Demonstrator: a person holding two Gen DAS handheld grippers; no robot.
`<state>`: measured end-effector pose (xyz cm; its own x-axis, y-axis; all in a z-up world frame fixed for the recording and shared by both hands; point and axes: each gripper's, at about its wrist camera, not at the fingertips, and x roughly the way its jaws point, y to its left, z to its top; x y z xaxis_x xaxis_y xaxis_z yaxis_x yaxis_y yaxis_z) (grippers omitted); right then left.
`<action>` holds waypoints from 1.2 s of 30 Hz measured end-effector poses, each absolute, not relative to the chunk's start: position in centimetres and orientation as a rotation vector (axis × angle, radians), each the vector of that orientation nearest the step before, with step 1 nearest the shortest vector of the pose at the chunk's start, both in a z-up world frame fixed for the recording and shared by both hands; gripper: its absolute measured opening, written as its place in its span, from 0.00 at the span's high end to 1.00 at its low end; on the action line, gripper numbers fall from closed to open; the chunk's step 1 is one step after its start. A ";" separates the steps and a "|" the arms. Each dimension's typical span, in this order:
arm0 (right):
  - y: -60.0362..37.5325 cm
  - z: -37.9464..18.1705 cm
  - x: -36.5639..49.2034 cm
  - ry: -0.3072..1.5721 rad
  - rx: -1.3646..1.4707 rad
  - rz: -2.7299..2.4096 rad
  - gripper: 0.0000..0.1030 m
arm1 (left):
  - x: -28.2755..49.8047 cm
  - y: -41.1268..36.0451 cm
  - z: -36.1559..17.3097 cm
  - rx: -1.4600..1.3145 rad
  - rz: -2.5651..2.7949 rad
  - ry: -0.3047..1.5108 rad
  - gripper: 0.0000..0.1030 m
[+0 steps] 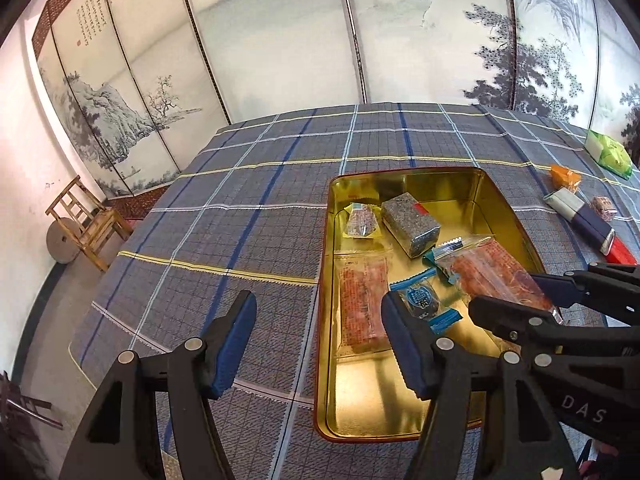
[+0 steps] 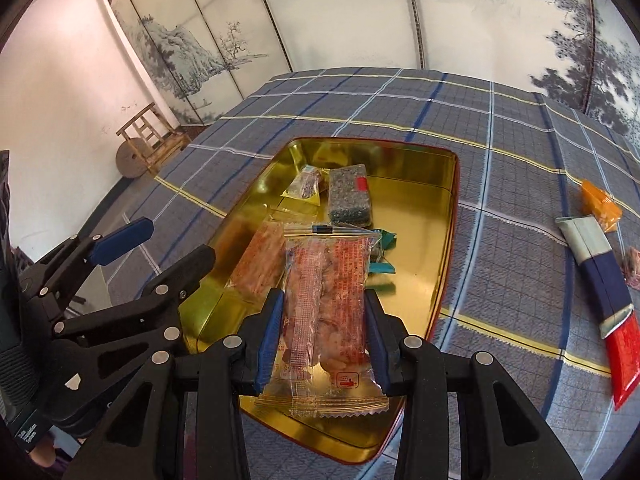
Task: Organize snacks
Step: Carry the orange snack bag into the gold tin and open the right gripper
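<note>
A gold tin tray (image 1: pixel 404 416) (image 2: pixel 424 216) lies on the plaid tablecloth and holds several snacks: a clear red snack pack (image 1: pixel 362 304) (image 2: pixel 256 264), a grey seed bar (image 1: pixel 410 224) (image 2: pixel 348 194), a small yellow-edged packet (image 1: pixel 362 220) (image 2: pixel 306 186) and a blue round candy (image 1: pixel 422 300). My right gripper (image 2: pixel 325 334) (image 1: pixel 532 296) is shut on a clear red-printed snack pack (image 2: pixel 326 316) (image 1: pixel 488 272) and holds it over the tray's near half. My left gripper (image 1: pixel 318 344) (image 2: pixel 160 244) is open and empty at the tray's left rim.
To the right of the tray, on the cloth, lie a blue-white-red long packet (image 1: pixel 588 226) (image 2: pixel 604 288), an orange packet (image 1: pixel 566 176) (image 2: pixel 600 204), a small brown snack (image 1: pixel 604 208) and a green bag (image 1: pixel 610 152). A wooden chair (image 1: pixel 86 220) stands on the floor to the left.
</note>
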<state>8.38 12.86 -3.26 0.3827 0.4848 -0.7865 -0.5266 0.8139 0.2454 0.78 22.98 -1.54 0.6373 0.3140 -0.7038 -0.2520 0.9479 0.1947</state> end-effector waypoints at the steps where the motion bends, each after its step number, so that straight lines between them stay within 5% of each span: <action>1: 13.0 -3.5 8.5 0.991 -0.048 0.644 0.61 | 0.8 23.2 -1.6 0.078 0.326 0.818 0.40; 36: 16.4 -5.5 10.2 1.045 -0.020 0.666 0.61 | 0.2 26.5 -1.7 0.029 0.414 0.805 0.30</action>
<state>10.21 16.42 -5.55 0.3256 0.4993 -0.8029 -0.5172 0.8050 0.2908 0.23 26.46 -1.69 0.6174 0.3706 -0.6938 -0.3486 0.9196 0.1811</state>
